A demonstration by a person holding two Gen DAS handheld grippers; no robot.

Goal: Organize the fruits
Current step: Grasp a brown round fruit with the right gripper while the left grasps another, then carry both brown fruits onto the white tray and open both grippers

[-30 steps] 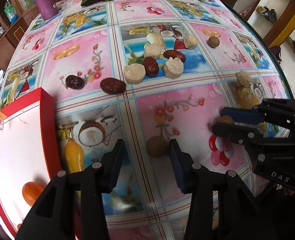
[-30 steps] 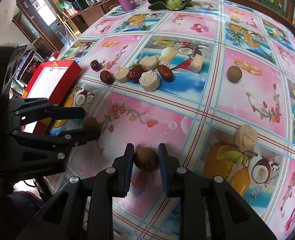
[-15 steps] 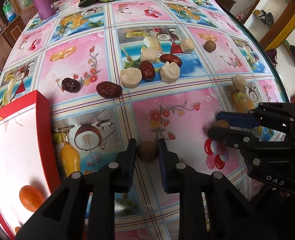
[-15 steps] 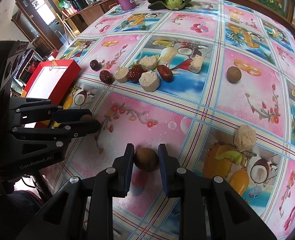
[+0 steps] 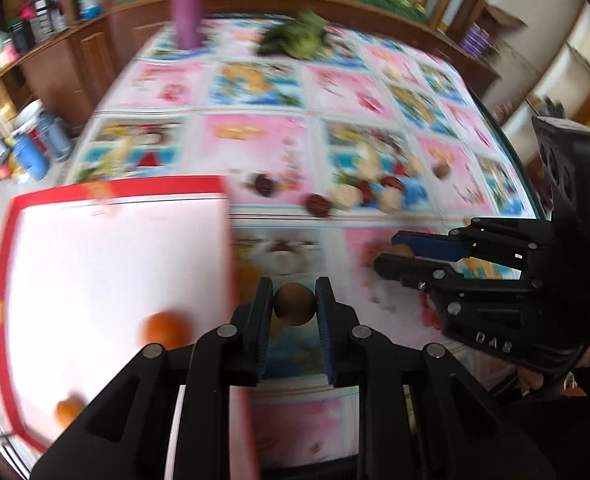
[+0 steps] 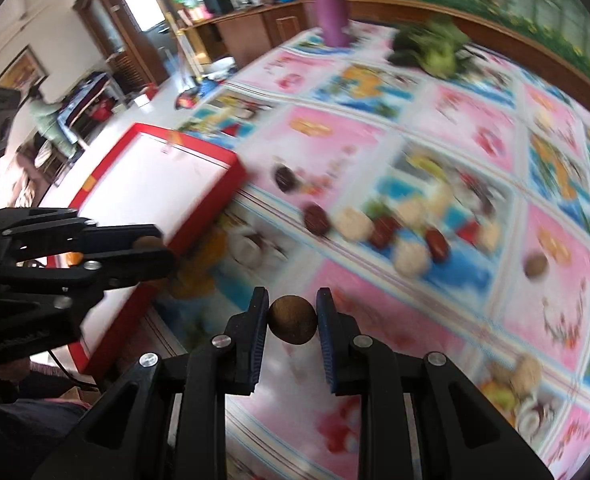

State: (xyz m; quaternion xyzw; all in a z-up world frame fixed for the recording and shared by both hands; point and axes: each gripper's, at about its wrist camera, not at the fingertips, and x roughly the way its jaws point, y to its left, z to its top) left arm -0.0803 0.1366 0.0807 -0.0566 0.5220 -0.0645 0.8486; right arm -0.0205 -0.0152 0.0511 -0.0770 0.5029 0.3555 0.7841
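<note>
At the table's left edge, a shallow red-walled, white-floored cardboard box is seen with two small orange fruits inside. Just right of its near wall, a small round brown fruit is held clamped in the left gripper, the box lying to the left of the fingers. Farther right, a second round brown fruit is pinched in the right gripper, farther from the box. Dark dates and pale lumps are left mid-table on the fruit-print pink and blue tablecloth.
</note>
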